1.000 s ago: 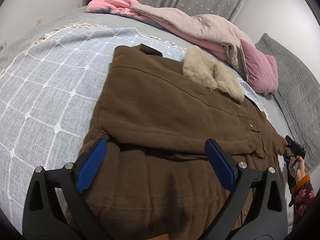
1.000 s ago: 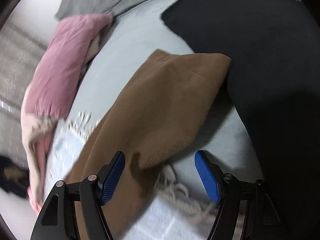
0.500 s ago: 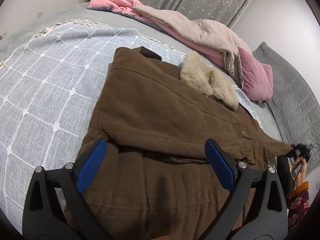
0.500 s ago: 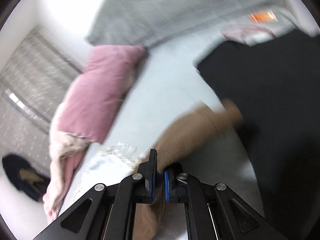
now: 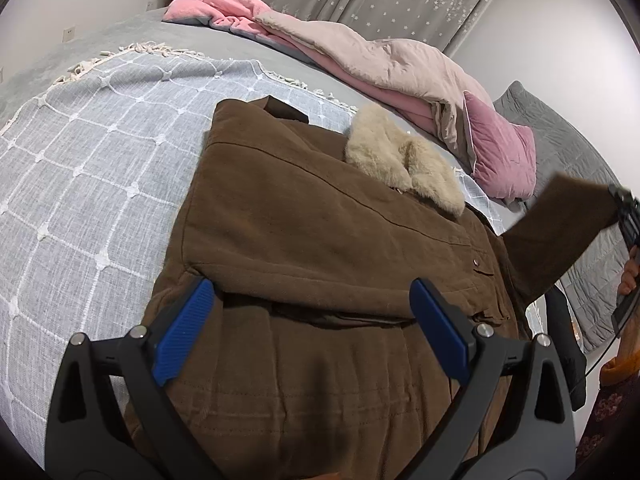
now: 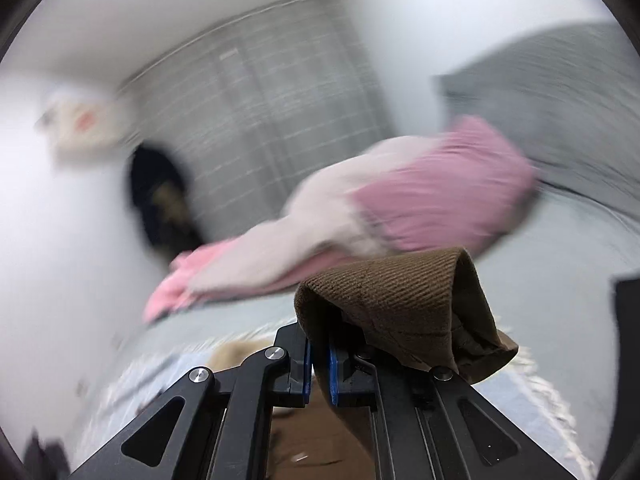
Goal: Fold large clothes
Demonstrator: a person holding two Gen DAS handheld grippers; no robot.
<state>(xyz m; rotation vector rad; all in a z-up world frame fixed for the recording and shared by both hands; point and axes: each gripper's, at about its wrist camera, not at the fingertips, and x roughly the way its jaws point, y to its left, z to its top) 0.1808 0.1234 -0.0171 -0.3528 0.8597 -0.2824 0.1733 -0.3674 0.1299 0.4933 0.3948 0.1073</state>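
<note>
A brown woollen coat with a beige fur collar (image 5: 320, 264) lies flat on a grey checked bedspread (image 5: 92, 184). The right gripper (image 6: 318, 364) pinches its sleeve cuff (image 6: 404, 304) aloft; the left gripper (image 5: 308, 332) hovers spread above the hem. A thin pinch might slip, dropping the sleeve unfolded.

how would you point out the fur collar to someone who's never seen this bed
Find the brown coat spread flat on the checked blue-grey blanket across the bed. At the coat's far end, nearest the pink bedding, lies the fur collar. It is the only pale beige, fluffy thing; everything around it is smooth cloth.
</note>
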